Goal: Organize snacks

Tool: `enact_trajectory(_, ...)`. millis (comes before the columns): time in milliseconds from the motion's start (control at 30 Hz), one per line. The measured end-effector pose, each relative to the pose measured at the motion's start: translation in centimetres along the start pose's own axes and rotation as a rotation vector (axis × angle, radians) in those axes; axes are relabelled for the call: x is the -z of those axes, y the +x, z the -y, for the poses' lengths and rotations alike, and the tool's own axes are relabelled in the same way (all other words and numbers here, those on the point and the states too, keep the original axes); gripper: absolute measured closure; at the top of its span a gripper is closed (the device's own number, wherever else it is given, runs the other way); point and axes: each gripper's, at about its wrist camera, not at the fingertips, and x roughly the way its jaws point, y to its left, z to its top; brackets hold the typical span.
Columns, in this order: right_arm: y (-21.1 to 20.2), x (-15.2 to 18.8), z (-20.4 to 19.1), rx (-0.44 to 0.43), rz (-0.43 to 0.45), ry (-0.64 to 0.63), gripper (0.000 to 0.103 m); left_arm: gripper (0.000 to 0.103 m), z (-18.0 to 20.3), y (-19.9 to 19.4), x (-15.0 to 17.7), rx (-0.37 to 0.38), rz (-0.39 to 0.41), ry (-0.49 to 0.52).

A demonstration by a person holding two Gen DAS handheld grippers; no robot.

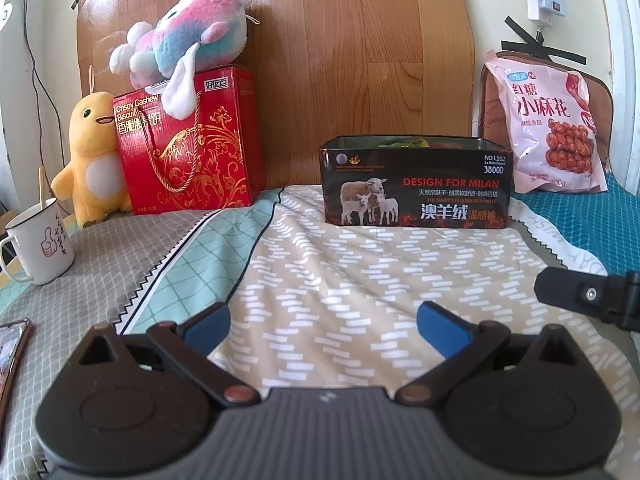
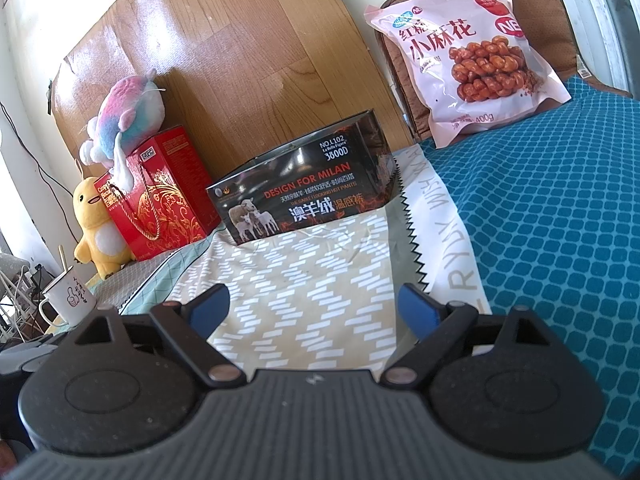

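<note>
"DESIGN FOR MILAN", "NO.L102", "3800D" on black tin (image 1: 414, 184), "Crispy Cashew Biscuit" on red box (image 1: 188, 144), "400g" on pink bag (image 2: 464, 56)

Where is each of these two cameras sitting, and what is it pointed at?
Left wrist: on the left hand-held gripper, facing the black tin head-on; its open blue fingers show, plus part of the other gripper at the right edge.
Right wrist: on the right hand-held gripper, further right, seeing the tin at an angle; its own open fingers show.
Shared: tin, pink snack bag, red box, plush toys, mug.
</note>
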Motion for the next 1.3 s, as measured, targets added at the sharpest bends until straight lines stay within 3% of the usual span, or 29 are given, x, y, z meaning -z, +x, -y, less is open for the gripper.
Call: enact_trajectory(1300,0.07,0.01,0.02,0.002,-0.001,0.001,0.009,0.000,0.12,-0.16,-0.01,0.019,0.012,0.017)
